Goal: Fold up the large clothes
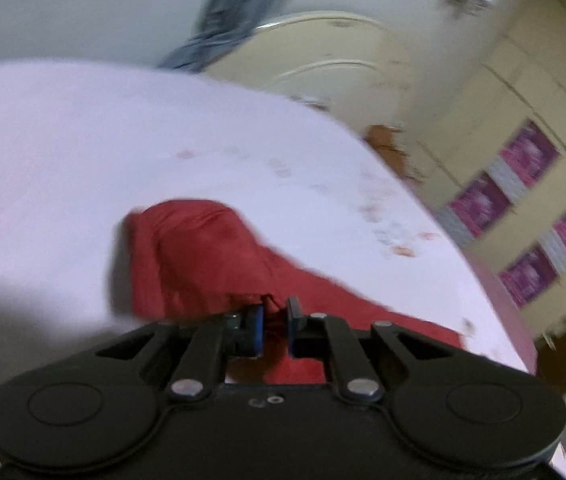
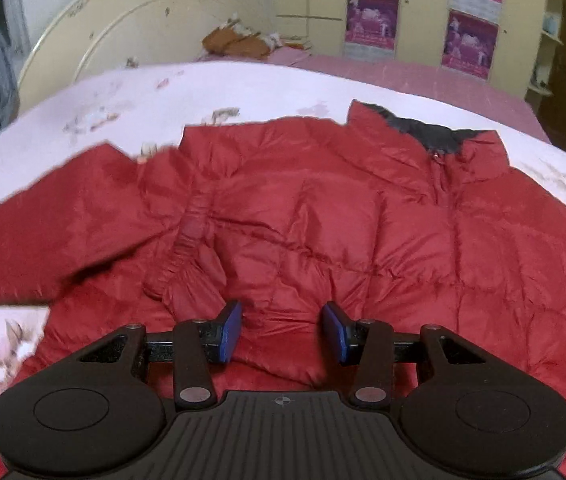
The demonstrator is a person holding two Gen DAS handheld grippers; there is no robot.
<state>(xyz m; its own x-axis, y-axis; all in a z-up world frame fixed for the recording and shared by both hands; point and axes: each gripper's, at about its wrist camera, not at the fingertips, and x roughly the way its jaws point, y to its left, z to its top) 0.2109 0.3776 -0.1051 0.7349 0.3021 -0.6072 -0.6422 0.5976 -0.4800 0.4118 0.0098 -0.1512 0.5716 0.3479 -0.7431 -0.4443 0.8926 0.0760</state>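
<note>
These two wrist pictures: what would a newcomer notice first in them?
First, the red puffy jacket, spread over the pale pink bedsheet and filling the right wrist view, its dark-lined collar at the far side. Next, the left gripper, its blue-padded fingers pinched on a fold of red fabric. The right gripper hovers open over the jacket.

left hand-held gripper [image 1: 274, 322]: black plastic body, two round housings, silver pivot bolts, blue pads on its fingers [image 1: 257, 320], smooth top plate with small holes | right hand-held gripper [image 2: 282, 330]: same black frame, ribbed top plate, small crosshair mark, blue pads [image 2: 231, 330]
</note>
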